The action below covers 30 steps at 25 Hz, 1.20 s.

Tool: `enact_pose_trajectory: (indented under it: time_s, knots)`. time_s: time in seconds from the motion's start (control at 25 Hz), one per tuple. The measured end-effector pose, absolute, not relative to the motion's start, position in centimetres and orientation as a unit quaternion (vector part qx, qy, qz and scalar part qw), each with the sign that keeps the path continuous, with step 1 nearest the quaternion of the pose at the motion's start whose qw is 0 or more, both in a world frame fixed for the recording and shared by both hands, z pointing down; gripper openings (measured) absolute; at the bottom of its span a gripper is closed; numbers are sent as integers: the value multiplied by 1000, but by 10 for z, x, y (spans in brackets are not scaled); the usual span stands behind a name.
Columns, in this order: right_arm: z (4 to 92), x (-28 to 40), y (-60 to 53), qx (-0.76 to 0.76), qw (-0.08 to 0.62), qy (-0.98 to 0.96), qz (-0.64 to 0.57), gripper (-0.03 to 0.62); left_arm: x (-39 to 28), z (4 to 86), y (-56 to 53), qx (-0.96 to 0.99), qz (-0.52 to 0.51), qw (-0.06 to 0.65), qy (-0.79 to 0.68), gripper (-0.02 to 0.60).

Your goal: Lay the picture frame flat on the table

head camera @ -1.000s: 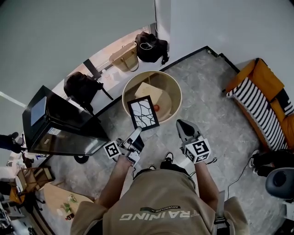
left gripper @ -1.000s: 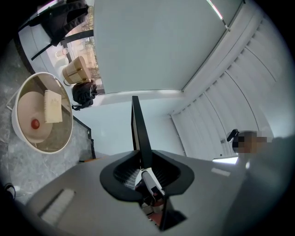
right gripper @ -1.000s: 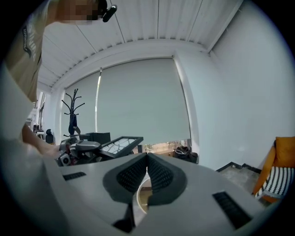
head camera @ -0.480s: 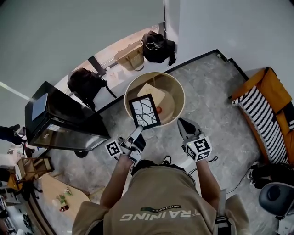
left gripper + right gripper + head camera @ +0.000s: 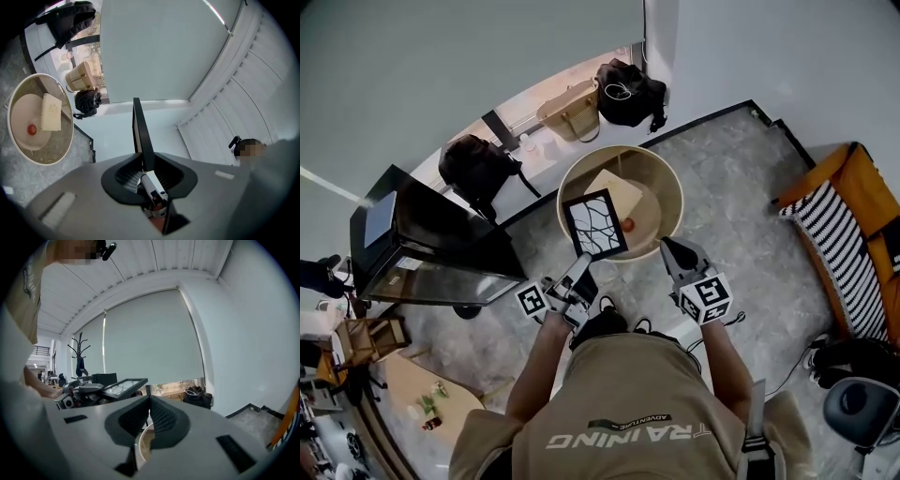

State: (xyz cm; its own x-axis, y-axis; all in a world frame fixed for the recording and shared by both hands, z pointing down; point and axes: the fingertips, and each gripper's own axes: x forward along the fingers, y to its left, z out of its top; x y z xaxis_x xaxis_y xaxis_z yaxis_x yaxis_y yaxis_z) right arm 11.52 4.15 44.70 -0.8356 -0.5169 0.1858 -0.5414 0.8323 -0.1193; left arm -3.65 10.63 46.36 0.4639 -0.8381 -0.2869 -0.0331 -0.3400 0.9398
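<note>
The fingers [image 5: 125,177] of the left gripper [image 5: 579,274] are clamped on the lower edge of the picture frame [image 5: 594,224]. The frame is held tilted in the air over the near left edge of the round table [image 5: 622,150], its patterned face up. The right gripper [image 5: 675,251] hovers at the table's near right edge, its fingers [image 5: 161,420] pressed together on nothing. A tan box [image 5: 614,190] and a small red ball [image 5: 629,223] sit near the middle.

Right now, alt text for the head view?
Seen from above, a person's left gripper grips a black picture frame by its lower edge, near a round wooden table holding a beige box and a small red object. The right gripper, jaws together, holds nothing.
</note>
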Motion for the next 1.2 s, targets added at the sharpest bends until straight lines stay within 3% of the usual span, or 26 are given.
enact_pose_trajectory:
  time_s: [0.76,1.2]
  knots:
    - [433,35,-34,322,52,-943,71,8,-109,467,27,740,-367,498,-265,78]
    - [450,29,-83,308,69,-945,83,8,-104,480,-20,728,-364,514,-269,78]
